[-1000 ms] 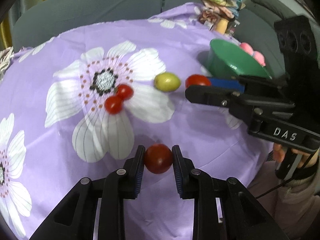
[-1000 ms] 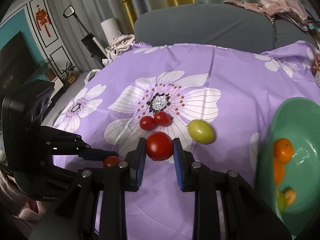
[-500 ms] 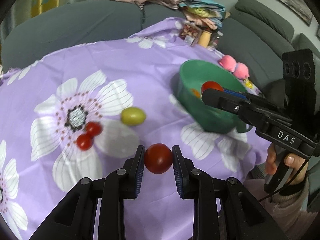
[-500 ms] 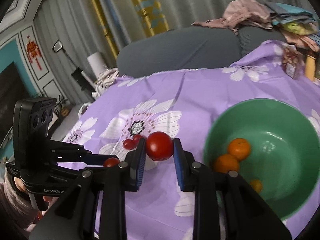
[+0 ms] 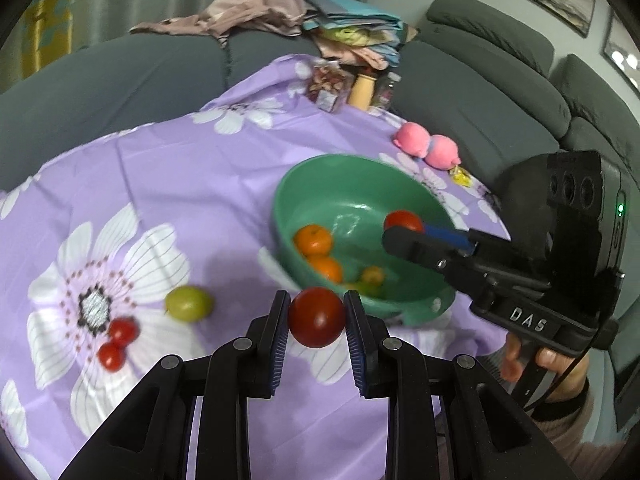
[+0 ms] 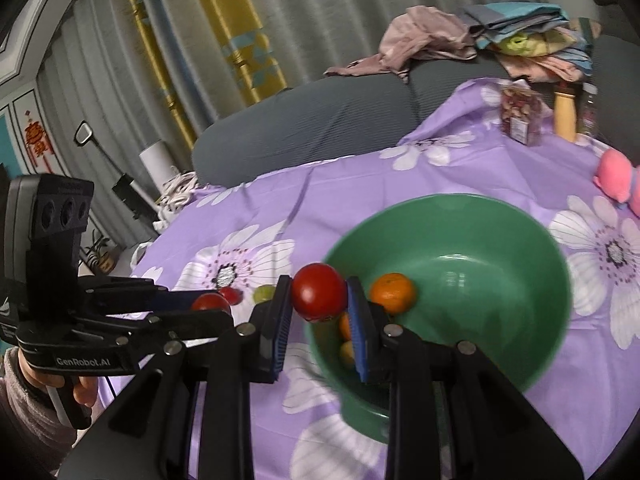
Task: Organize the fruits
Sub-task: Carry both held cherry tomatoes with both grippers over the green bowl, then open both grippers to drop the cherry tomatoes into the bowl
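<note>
Over the green bowl (image 6: 532, 232), at its 9 o'clock rim: right gripper (image 6: 320, 312) clamping a tomato (image 6: 319, 297). Left gripper (image 5: 316, 320) gripping another tomato (image 5: 316, 317). Already inside: two oranges (image 5: 313, 240). Left on the bench (image 5: 200, 184): green fruit (image 5: 188, 303), two small tomatoes (image 5: 116, 342).

Cloth (image 5: 224, 184) purple w/ big white flowers, dark dotted centres. Bowl (image 5: 308, 184) green; inside 2 oranges (image 5: 313, 239) orange, plus small yellow-orange & green bits. Tomato (image 5: 316, 316) dark red btw blue pads (image 5: 280, 336) of black L gripper (image 5: 316, 334). 2nd tomato (image 6: 319, 291) red in black R gripper (image 6: 318, 320). Plum (image 5: 188, 303) yellow-green. 2 small tomatoes (image 5: 116, 344) red. Toy (image 5: 426, 146) pink. Sofa (image 5: 120, 80) grey. Curtain (image 6: 240, 32) grey w/ yellow & teal stripe.
</note>
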The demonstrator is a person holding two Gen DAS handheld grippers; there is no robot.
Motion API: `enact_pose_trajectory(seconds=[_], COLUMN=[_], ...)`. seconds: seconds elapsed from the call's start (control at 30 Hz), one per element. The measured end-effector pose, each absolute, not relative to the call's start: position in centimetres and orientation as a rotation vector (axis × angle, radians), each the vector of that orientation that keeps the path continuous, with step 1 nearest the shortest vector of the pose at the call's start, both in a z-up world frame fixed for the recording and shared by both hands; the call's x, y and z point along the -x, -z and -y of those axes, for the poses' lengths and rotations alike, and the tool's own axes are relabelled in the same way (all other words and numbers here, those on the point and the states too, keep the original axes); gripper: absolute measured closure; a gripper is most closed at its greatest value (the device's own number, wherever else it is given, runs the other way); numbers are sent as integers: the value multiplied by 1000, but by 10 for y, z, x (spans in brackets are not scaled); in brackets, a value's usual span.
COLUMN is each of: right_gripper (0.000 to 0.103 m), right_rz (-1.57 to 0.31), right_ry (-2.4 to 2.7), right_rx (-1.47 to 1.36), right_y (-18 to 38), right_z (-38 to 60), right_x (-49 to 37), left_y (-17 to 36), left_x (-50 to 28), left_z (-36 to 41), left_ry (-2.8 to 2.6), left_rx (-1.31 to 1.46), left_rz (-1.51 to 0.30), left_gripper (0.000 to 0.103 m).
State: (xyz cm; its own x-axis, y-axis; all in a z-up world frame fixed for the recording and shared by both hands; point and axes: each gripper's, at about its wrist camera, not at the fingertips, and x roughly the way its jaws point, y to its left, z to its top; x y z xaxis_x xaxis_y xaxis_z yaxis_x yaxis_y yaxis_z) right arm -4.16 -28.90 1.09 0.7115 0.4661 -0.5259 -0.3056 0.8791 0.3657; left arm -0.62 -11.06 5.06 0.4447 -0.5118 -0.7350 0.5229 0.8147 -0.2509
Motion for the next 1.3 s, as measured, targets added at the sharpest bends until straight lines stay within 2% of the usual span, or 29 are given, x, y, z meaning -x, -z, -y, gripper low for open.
enact_pose_trajectory(seconds=[0.47, 1.3], right_gripper=[75, 75], right_rz=[-658, -709], right_ry=[-327, -260], right_rx=[-283, -259], right_y=[-1, 11], right_z=[321, 327], right_x=[40, 33], left_y=[-50, -26], left_x=[-10, -18], left_z=[160, 186], left_ry=[685, 694], left_rx=[-88, -157], left_rz=[-906, -984], left_gripper=[76, 76])
